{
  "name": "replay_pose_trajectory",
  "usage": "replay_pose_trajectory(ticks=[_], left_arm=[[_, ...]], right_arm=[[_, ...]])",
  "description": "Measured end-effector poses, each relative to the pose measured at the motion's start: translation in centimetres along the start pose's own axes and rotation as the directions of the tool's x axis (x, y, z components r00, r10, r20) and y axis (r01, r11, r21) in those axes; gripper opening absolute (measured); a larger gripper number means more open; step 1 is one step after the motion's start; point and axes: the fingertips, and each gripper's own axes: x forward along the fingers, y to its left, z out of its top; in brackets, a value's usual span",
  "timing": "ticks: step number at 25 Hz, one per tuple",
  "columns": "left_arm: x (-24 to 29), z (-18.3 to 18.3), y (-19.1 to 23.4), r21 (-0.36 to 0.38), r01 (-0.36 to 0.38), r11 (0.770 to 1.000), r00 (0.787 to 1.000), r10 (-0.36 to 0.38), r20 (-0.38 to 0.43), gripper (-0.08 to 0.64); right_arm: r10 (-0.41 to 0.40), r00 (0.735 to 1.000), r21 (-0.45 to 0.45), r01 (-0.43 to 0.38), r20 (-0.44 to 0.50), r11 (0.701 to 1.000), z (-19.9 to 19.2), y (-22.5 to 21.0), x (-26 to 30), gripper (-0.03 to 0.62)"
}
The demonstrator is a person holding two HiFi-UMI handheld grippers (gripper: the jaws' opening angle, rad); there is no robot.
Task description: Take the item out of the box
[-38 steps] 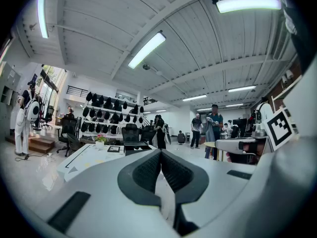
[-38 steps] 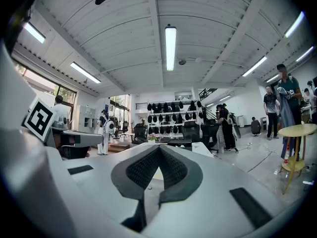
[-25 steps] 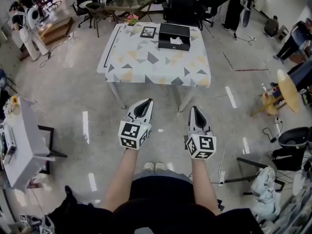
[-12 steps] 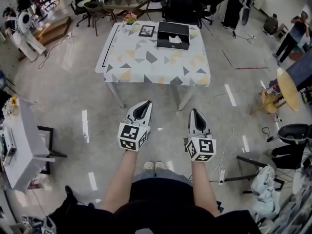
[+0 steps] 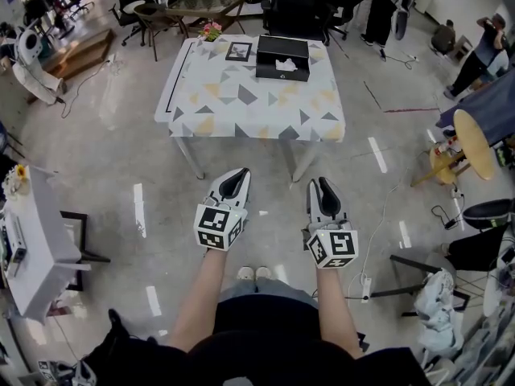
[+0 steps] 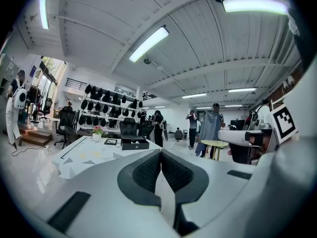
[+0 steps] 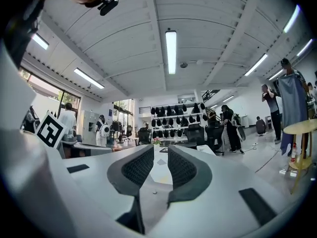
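Observation:
A black open box (image 5: 282, 57) stands at the far edge of a table with a triangle-patterned cloth (image 5: 249, 103), a white item (image 5: 286, 64) showing inside it. The left gripper view shows the box (image 6: 134, 143) small and far off. Both grippers are held over the floor well short of the table, pointing at it. My left gripper (image 5: 238, 172) (image 6: 159, 151) is shut, its pads meeting with nothing between them. The jaws of my right gripper (image 5: 321, 182) (image 7: 160, 150) have just been opening and stand apart, with nothing between them.
A small picture frame (image 5: 239, 51) and a flower pot (image 5: 212, 30) sit beside the box. Office chairs and people stand beyond the table. A round yellow stool (image 5: 475, 145) and cables are to the right, and a white side table (image 5: 32, 240) is to the left.
The right gripper's jaws have parted from shut to a clear gap. Both hands stay roughly where they were; the left gripper remains shut.

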Motion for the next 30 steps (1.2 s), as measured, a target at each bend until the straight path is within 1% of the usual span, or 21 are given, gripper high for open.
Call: replay_pose_trajectory(ticks=[4, 9, 20, 25, 30], left_arm=[[-0.3, 0.1, 0.4, -0.002, 0.000, 1.000, 1.000, 0.000, 0.002, 0.020], [-0.9, 0.3, 1.0, -0.001, 0.004, 1.000, 1.000, -0.004, 0.008, 0.020], [-3.4, -0.6, 3.5, 0.017, 0.006, 1.000, 1.000, -0.006, 0.010, 0.020], [-3.7, 0.1, 4.4, 0.019, 0.005, 1.000, 1.000, -0.005, 0.024, 0.020], [-3.2, 0.4, 5.6, 0.012, -0.007, 1.000, 0.999, 0.007, 0.032, 0.020]], right_arm=[[0.026, 1.000, 0.013, -0.026, 0.017, 1.000, 0.6, 0.8, 0.3, 0.127], [0.022, 1.000, 0.018, -0.023, 0.018, 1.000, 0.4, 1.5, 0.3, 0.160], [-0.008, 1.000, 0.040, 0.007, 0.027, 0.999, -1.2, 3.4, -0.1, 0.184], [-0.024, 0.999, 0.048, 0.022, 0.034, 0.999, -0.8, 3.1, 0.4, 0.186], [-0.020, 0.999, 0.032, 0.019, 0.044, 0.999, -0.1, 2.9, 1.7, 0.186]])
